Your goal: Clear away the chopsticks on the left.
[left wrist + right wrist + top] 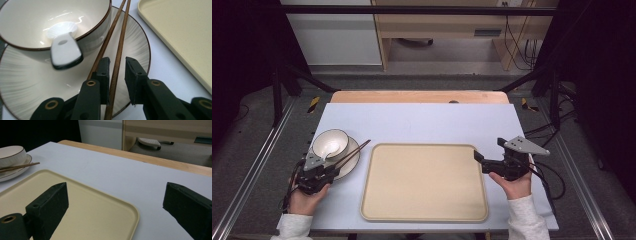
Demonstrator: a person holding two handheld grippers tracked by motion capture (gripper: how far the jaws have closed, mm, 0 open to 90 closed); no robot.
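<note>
A white bowl (331, 143) with a brown rim stands on a pale plate (348, 167) at the table's left. In the bowl lies a white spoon (65, 48), its handle over the near rim. Two wooden chopsticks (354, 152) rest across the plate's right side. My left gripper (117, 61) is low over the plate's near edge, jaws a little apart. One chopstick (118, 50) runs between them against the left jaw, clear of the right jaw; the other passes outside the left jaw. My right gripper (488, 148) hangs wide open at the right edge of the beige tray (424, 182), holding nothing.
The tray takes up the middle of the pale blue table (422, 122). A wooden strip runs along the table's far edge, and beyond it stands furniture with cables on the floor. Metal rails flank the table on both sides.
</note>
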